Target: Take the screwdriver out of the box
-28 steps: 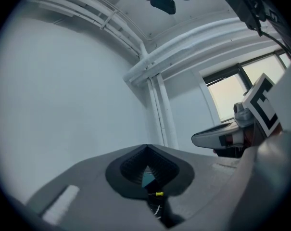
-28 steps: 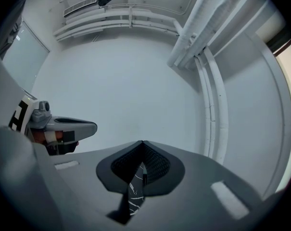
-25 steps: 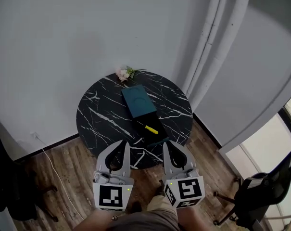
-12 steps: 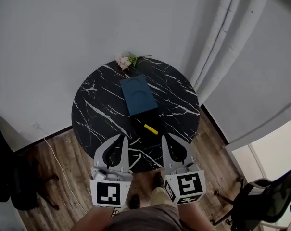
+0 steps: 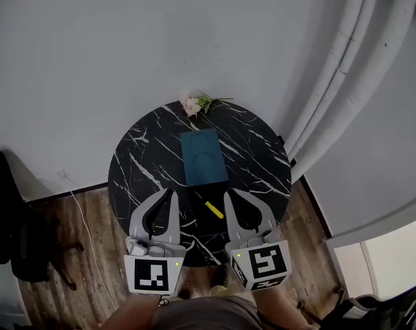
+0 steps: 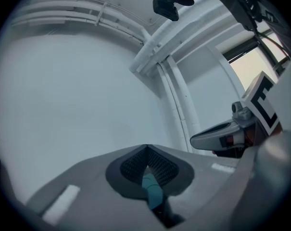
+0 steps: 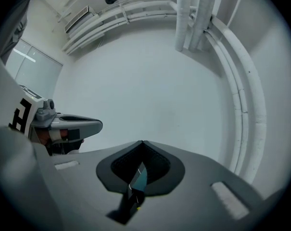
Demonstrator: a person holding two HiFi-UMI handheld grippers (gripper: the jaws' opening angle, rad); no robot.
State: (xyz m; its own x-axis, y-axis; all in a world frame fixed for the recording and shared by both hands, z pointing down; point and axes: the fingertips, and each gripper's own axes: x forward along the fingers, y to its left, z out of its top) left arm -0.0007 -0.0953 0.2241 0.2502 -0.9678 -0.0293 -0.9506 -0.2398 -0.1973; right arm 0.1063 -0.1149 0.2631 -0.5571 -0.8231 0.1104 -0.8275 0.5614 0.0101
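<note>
Not started. Small yellow screwdriver (image 5: 214, 210) lies in what looks like the dark open half of the teal box (image 5: 204, 158), lower centre of frame, on the table (image 5: 135, 167). Left tongs (image 5: 168, 198) and right tongs (image 5: 230, 198) are both closed and empty, flanking it without touching.

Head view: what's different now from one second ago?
The left hand-held gripper and right hand-held gripper moved forward over the black marble table, so the yellow screwdriver now shows between them. Both are shut and took hold of nothing. The screwdriver, teal box lid and flowers kept their places on the table.
</note>
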